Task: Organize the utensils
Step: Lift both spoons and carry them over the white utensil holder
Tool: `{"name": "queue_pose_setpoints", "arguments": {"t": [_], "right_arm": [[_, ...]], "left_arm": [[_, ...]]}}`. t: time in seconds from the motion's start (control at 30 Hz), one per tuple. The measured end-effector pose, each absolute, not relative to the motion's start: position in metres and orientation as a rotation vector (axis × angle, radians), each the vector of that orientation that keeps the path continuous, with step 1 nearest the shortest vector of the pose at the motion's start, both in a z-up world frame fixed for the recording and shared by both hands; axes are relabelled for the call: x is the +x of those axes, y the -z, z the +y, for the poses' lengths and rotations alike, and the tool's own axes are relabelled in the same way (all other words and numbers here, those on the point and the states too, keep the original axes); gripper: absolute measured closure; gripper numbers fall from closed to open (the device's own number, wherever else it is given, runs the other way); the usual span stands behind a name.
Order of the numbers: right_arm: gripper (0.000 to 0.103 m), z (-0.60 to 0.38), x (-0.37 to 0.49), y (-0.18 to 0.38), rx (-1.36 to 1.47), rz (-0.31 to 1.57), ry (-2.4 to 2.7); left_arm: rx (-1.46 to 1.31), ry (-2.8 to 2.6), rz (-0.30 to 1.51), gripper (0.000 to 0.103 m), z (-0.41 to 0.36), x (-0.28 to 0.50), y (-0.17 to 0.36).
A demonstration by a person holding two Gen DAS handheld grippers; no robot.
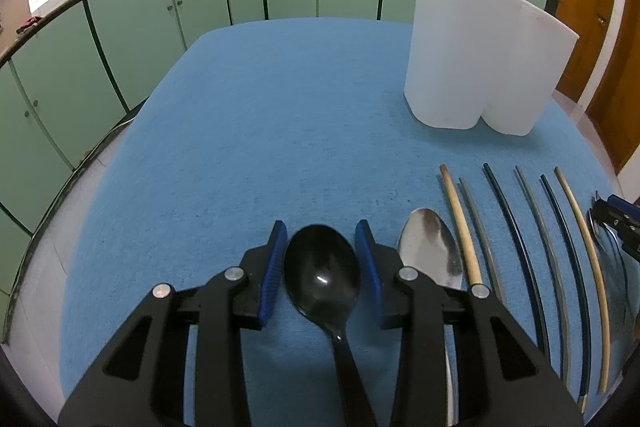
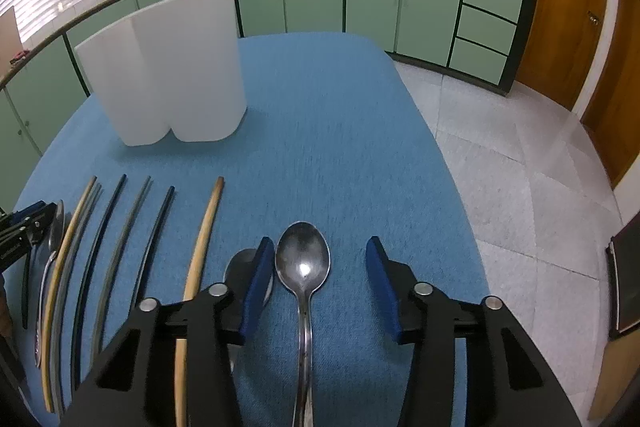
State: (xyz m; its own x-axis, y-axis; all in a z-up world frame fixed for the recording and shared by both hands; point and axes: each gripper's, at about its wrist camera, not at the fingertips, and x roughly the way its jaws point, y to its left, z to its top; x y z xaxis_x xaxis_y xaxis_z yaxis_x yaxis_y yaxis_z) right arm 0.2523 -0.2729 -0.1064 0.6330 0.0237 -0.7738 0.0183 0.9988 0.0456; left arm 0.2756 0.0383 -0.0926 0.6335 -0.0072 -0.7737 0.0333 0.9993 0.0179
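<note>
- In the left wrist view our left gripper (image 1: pixel 322 255) straddles the bowl of the black spoon (image 1: pixel 322 273), low in the middle of the frame. The blue pads stand on either side of the bowl, the left one apart from it by a sliver of cloth and the right one right at its edge, so we judge the jaws open, not yet gripping.
- The black spoon's long axis runs straight back under the gripper, handle toward the bottom of the frame, so the jaws close across the bowl's width.
- In the right wrist view our right gripper (image 2: pixel 320 277) brackets the steel spoon (image 2: pixel 303 267). The left pad sits just beside the bowl while the right pad stands well apart; these jaws are open too.
- That spoon also lies handle toward the bottom edge, off centre toward the left pad.
- The white holder (image 2: pixel 168 75) stands at upper left on the blue cloth (image 2: pixel 340 147), and the chopsticks (image 2: pixel 116 247) lie in a row at lower left.
</note>
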Motion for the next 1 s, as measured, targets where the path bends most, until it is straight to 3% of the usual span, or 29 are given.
{"name": "queue_pose_setpoints", "arguments": {"t": [0.13,0.23,0.63,1.0], "right_arm": [[0.062,-0.274,0.253,0.107,0.056,0.89,-0.01],[0.075,-0.272,0.252,0.108,0.056,0.896,-0.033],[0.075,-0.275,0.231,0.094,0.07,0.833,-0.03],[0.075,-0.276,0.191,0.048,0.077,0.659,-0.035]], "left_arm": [[0.032,0.025,0.885,0.068,0.042,0.276,0.093],[0.028,0.025,0.885,0.069,0.043,0.276,0.092],[0.007,0.078,0.854,0.07,0.047,0.262,0.087],[-0.049,0.123,0.655,0.07,0.059,0.223,0.044]]}}
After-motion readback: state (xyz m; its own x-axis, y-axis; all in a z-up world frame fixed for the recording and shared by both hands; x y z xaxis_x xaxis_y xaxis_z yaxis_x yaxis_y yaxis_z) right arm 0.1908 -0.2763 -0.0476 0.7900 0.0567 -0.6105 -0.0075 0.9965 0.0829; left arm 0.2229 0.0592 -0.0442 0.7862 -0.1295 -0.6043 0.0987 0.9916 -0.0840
